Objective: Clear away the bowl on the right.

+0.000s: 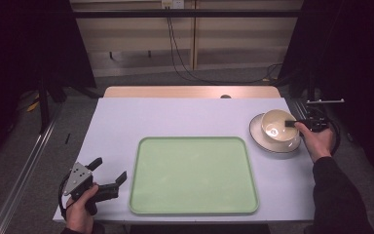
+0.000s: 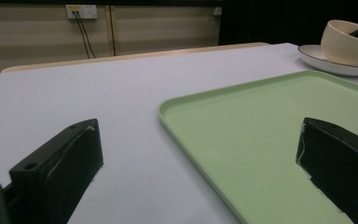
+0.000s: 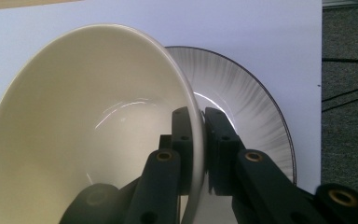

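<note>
Right gripper [image 3: 196, 135] jaws pinch the cream bowl [image 1: 278, 128] wall, bowl on plate [image 1: 256, 130] at table's [image 1: 121, 117] right edge. Left gripper [image 1: 108, 174] jaws wide, empty, low beside green tray [image 1: 193, 175]. Dark room, grey floor.

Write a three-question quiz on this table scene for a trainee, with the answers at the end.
1. True or false: the right gripper is clamped on the rim of the bowl.
2. What does the bowl sit on: A) the green tray, B) a plate, C) the bare table?
3. How do the jaws of the left gripper stand?

Key: 1. True. 2. B. 3. Open, with nothing between them, beside the tray's left edge.
</note>
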Demonstrator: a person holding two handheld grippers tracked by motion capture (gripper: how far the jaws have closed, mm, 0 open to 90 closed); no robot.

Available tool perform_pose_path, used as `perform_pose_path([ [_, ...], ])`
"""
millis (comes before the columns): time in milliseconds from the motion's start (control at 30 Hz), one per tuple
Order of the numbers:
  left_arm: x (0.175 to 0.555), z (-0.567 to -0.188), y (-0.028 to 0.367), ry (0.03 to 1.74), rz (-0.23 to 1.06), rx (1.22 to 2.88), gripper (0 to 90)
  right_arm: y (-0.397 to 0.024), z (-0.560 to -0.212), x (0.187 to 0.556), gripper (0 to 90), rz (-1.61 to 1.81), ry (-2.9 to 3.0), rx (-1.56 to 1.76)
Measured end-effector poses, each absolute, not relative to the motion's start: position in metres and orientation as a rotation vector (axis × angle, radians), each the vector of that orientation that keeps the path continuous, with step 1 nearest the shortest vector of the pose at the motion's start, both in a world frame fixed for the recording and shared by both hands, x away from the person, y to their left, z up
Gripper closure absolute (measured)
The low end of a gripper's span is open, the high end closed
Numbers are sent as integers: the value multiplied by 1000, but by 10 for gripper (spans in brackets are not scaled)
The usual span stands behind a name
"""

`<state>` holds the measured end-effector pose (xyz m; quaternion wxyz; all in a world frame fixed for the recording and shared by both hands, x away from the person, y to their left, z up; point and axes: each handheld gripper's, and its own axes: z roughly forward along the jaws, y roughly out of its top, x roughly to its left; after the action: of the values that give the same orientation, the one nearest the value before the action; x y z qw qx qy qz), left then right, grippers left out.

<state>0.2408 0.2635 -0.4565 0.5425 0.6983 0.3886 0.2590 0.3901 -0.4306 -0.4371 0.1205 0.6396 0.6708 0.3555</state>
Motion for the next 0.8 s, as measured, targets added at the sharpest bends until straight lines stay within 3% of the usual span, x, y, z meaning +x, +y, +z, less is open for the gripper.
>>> perform_pose_path([
  [800, 240, -456, 264, 921, 616, 1658, 4, -427, -420, 381, 839, 1144, 1959, 1782],
])
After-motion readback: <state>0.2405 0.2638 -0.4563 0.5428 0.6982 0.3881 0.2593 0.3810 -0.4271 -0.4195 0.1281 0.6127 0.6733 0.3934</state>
